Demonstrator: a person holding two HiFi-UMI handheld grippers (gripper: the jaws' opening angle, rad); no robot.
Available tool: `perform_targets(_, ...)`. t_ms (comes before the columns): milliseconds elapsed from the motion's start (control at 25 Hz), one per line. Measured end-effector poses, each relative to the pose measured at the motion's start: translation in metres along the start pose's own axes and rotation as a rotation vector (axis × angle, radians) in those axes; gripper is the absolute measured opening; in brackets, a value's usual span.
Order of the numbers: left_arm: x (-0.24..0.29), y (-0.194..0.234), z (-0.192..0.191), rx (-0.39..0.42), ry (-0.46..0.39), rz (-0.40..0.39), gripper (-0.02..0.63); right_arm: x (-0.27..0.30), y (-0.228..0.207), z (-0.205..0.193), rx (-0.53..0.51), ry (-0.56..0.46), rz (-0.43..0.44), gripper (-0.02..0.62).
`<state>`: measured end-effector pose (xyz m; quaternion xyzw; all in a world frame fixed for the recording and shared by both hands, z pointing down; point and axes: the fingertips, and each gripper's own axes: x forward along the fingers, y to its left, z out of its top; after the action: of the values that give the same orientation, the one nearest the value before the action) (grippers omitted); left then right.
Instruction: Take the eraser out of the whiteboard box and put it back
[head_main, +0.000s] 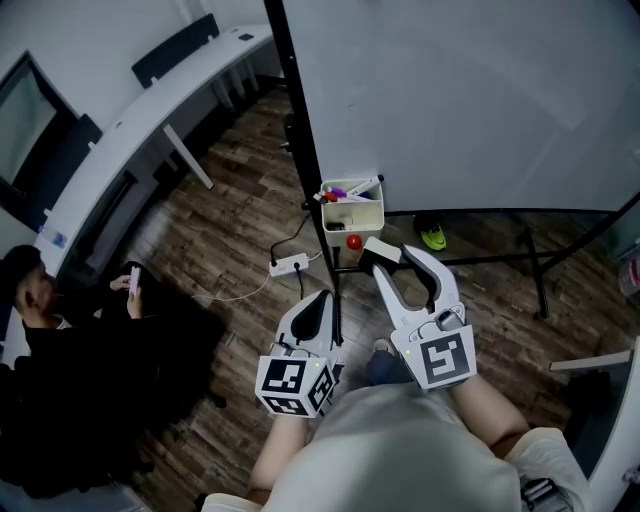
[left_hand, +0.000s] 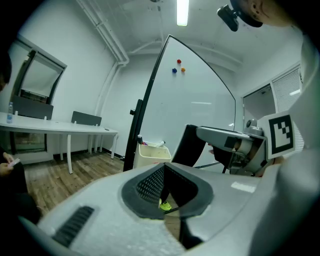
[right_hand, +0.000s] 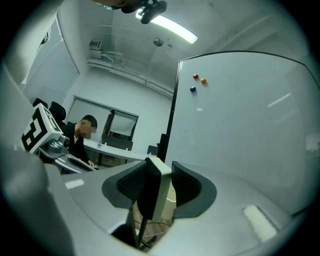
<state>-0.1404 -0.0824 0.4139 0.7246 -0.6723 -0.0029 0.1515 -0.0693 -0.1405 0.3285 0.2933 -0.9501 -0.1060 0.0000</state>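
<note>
Pads (right_hand: 131, 184) of the right gripper (right_hand: 160, 184) were clamped at a middling width on the eraser (right_hand: 161, 192), gripped across its thin faces. In the right gripper view its long axis ran roughly up and down the frame, one narrow edge toward the camera.

The left gripper (left_hand: 165, 189) had its jaws closed together with nothing between them (idle, we judged).

In the head view the eraser (head_main: 380, 251) sat at the right gripper's tips (head_main: 385, 262), just below and slightly right of the whiteboard box (head_main: 355, 220). The box hung on the whiteboard's edge at frame centre, open top showing markers. The right gripper was the nearer; the left gripper (head_main: 316, 312) lay lower in the frame.

We judged the eraser out of the box, with the return needing a short advance up-frame and slightly left, keeping the eraser upright over the opening.
</note>
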Motion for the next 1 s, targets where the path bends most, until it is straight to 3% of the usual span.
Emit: perform_targets(1000, -0.048, -0.037, -0.013, -0.002, -0.014, -0.027, 0.002, -0.066, 0.035, 0.007, 0.031, 0.016, -0.024, 0.166)
